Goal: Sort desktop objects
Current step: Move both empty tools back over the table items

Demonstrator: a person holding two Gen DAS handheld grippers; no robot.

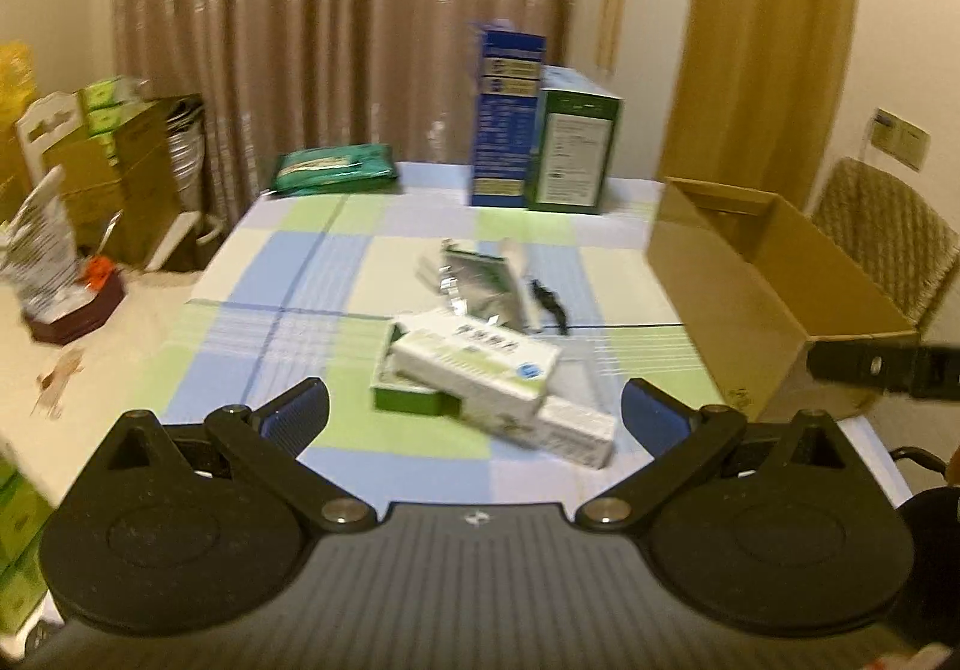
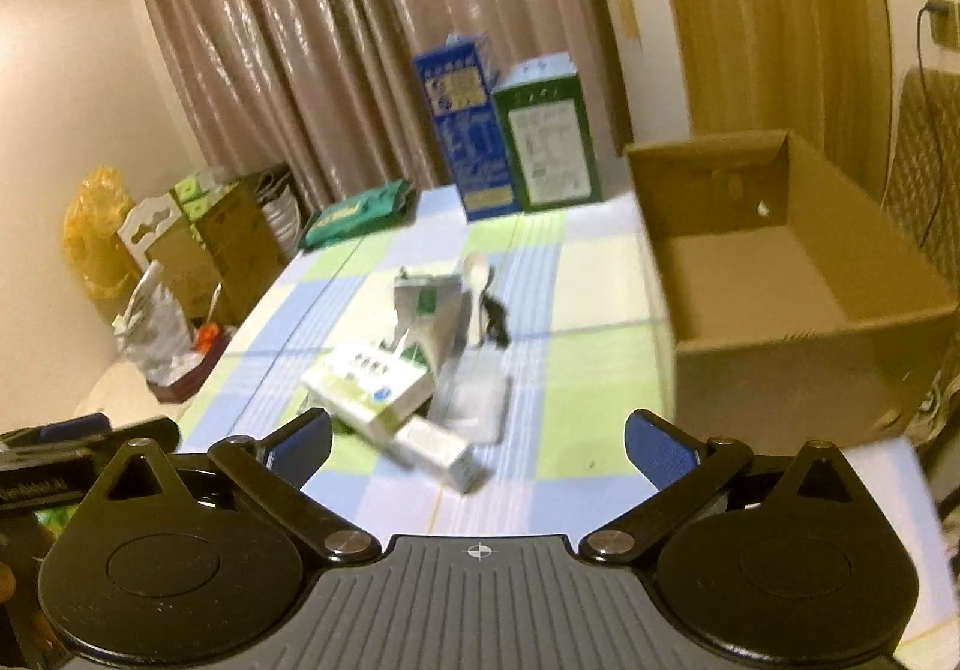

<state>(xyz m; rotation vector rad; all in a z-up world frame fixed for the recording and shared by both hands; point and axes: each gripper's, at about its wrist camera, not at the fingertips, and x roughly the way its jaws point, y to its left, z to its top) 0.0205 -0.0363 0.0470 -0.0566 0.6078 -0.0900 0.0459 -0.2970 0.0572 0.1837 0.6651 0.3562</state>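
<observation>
A: How do the two grippers stand?

B: The left gripper [image 1: 474,406] is spread as wide as it goes and has hold of nothing; the right gripper [image 2: 477,442] is the same, wide apart and empty. Both hang above the near edge of the tabletop [image 1: 312,274], which has a checked cloth.

A: And the things to sort?

B: A heap in the middle of the cloth. A white and green carton [image 1: 474,364] lies tilted on a green tray [image 1: 408,397], with a smaller white box [image 1: 576,430] touching it on the near side. Behind them lie a silver foil pouch [image 1: 474,280], a white plastic spoon [image 2: 477,298] and a small black clip [image 1: 549,304].

A: Where is the cardboard box [image 2: 798,274]?

B: On the right side of the tabletop, open on top, nothing visible inside. At the far edge a tall blue carton [image 1: 507,118] stands touching a green one [image 1: 576,154], and a green wipes pack [image 1: 333,169] lies to the left.
</observation>
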